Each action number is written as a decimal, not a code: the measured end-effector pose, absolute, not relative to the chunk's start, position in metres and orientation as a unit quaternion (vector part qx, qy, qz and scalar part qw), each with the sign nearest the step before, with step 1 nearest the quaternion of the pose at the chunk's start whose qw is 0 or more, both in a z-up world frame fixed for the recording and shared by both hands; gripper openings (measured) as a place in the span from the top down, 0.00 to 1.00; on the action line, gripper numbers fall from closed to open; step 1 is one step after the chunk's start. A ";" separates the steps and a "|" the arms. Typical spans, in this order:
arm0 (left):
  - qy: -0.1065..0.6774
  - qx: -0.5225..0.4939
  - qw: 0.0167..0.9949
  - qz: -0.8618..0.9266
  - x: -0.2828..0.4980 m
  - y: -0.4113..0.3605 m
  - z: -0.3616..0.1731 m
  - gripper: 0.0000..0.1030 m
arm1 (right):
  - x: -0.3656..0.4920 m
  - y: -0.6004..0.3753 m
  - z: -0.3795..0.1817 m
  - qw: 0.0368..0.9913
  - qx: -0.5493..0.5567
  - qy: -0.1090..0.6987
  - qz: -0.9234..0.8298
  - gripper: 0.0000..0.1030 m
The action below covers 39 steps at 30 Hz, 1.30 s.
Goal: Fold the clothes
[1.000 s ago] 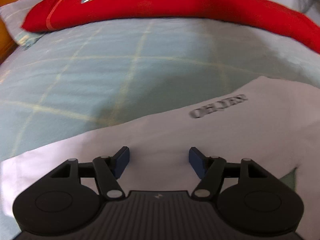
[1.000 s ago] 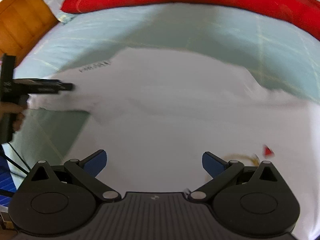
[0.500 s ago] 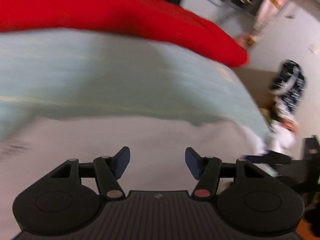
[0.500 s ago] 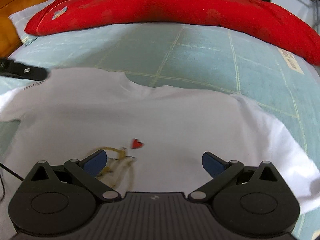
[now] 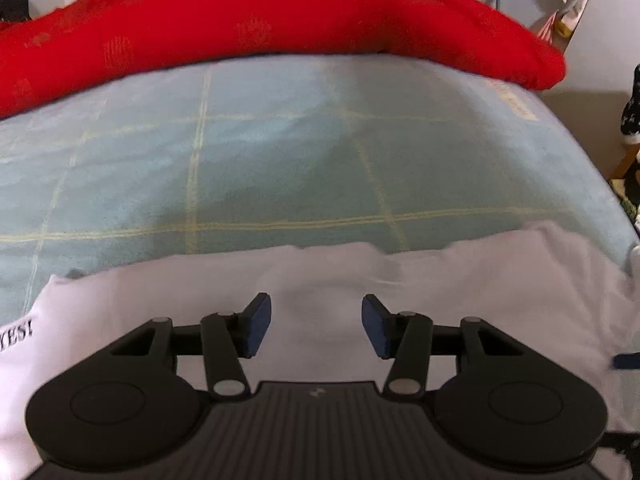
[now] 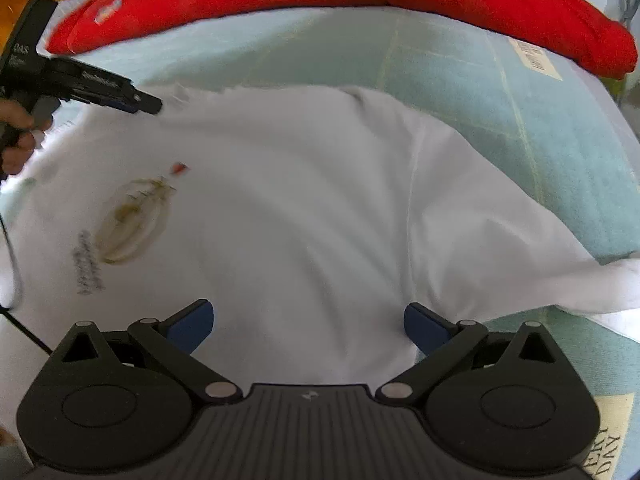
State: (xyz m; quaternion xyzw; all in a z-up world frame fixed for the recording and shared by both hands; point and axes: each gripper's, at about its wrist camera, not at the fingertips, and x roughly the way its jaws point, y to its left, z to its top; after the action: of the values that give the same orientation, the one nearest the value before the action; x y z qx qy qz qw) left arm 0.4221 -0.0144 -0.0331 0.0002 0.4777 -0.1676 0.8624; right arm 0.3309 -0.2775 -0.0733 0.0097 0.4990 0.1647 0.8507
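A white T-shirt (image 6: pixel 304 200) lies spread on the bed, with a yellowish print (image 6: pixel 132 220) on its left half and its right sleeve (image 6: pixel 520 248) trailing toward the bed's edge. My right gripper (image 6: pixel 308 328) hovers over the shirt's near part, jaws wide open and empty. My left gripper (image 5: pixel 316 328) hangs just above the shirt's far edge (image 5: pixel 328 264); its jaws are closing, with only flat cloth below them and nothing pinched. In the right wrist view the left gripper (image 6: pixel 152 105) reaches the shirt's upper left edge, held by a hand (image 6: pixel 16 140).
A long red bolster (image 5: pixel 280 20) lies across the far side of the bed. The pale green checked sheet (image 5: pixel 280 160) lies between it and the shirt. The bed's right edge (image 5: pixel 592 168) drops to the floor, with clutter beyond it. A wooden headboard (image 6: pixel 16 12) is at the far left.
The left wrist view has swung right along the shirt's far edge, and its jaws have narrowed slightly. The right gripper has shifted over the shirt, bringing the right sleeve into view.
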 end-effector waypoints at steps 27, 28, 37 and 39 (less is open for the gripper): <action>0.524 0.007 0.825 -0.212 0.391 -0.071 -0.057 0.33 | 0.277 -0.526 -0.075 0.850 0.333 0.393 -0.111 0.00; 0.525 0.007 0.824 -0.213 0.391 -0.072 -0.057 0.33 | 0.274 -0.541 -0.076 0.848 0.349 0.379 -0.127 0.00; 0.533 0.013 0.817 -0.220 0.398 -0.075 -0.061 0.32 | 0.238 -0.619 -0.135 0.772 0.578 0.217 -0.148 0.00; 0.534 0.013 0.816 -0.222 0.399 -0.076 -0.062 0.31 | 0.238 -0.622 -0.138 0.770 0.585 0.195 -0.162 0.00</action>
State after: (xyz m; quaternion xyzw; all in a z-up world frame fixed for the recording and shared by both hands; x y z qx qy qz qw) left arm 0.3988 -0.0756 -0.0620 0.0128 0.5339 -0.2215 0.8159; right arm 0.2385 -0.6225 -0.1378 0.5853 0.1946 -0.1620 0.7703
